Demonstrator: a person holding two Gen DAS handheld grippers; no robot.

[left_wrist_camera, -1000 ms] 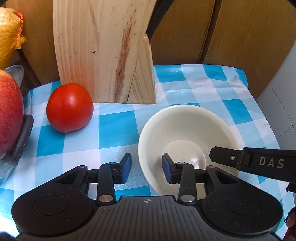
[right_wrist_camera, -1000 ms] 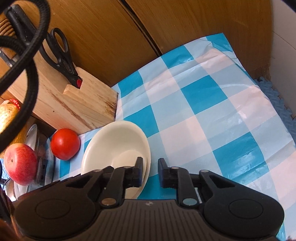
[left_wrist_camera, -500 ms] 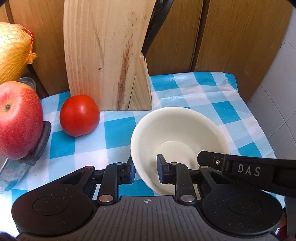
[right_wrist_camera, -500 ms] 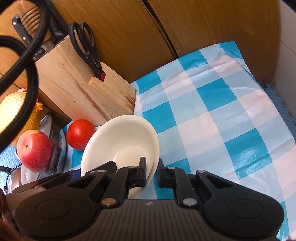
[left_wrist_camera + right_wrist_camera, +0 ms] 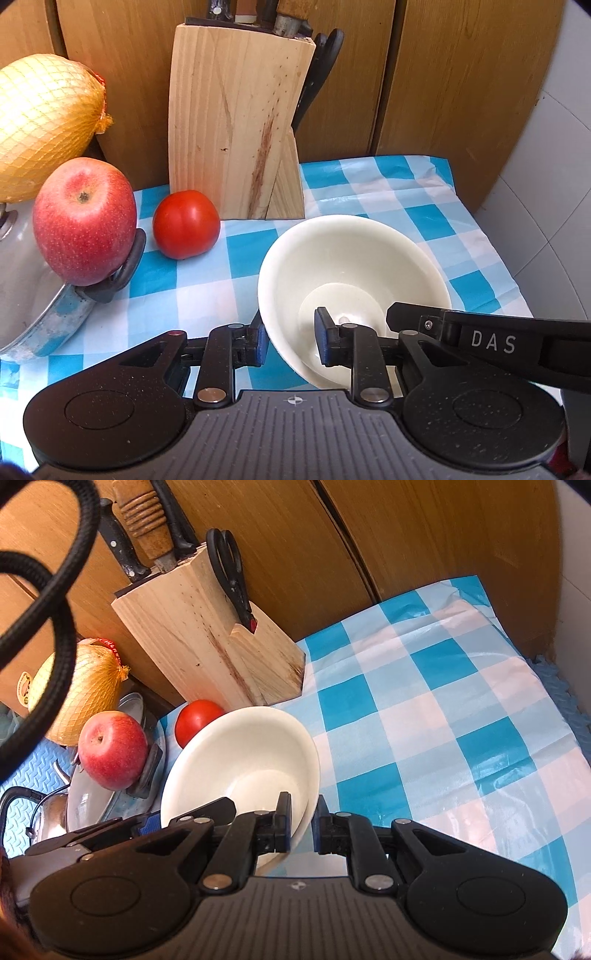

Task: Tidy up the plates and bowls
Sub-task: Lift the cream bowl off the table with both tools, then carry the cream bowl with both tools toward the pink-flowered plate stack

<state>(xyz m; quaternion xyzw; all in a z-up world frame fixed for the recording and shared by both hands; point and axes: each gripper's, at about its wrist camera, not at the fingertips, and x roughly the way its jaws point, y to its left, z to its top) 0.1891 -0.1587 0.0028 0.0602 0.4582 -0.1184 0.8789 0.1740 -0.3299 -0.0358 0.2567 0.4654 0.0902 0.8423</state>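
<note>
I see the blue-and-white checked tablecloth [image 5: 443, 716] covering the counter, wooden cabinet doors [image 5: 406, 535] behind it. Landmark: the wooden knife block [image 5: 236, 125], upright at the back of the cloth, against the doors.

Left of the block: a yellow pomelo in netting [image 5: 40, 122], and below it a steel pot lid [image 5: 33, 306] with a red apple [image 5: 83, 221] sitting on it against the black lid handle. Tomato [image 5: 185, 224] is on the cloth just in front-left of the block, close to its base, apart from the apple.

Cream bowl [image 5: 351, 266] is in front-right of the block, tilted, rim towards my cameras. From the right wrist view the bowl [image 5: 243, 760] hides part of the tomato [image 5: 195, 720]. I can't tell whether its base is touching the cloth.

Left gripper [image 5: 290, 341]: fingers straddle the near-left rim, one blue pad outside the wall, one inside. Pads look just off the wall; I can't tell if it's actually clamping.

Right gripper [image 5: 300, 819]: clamped on the bowl's right rim, left finger inside, right finger outside, narrow gap filled by the wall. Its black finger marked DAS shows at the right of the left wrist view.

Black scissors [image 5: 231, 572] are slotted into the block's right side; knife handles [image 5: 147, 528] stick out of its top. Black cable [image 5: 48, 602] loops across the upper left of the right wrist view.
</note>
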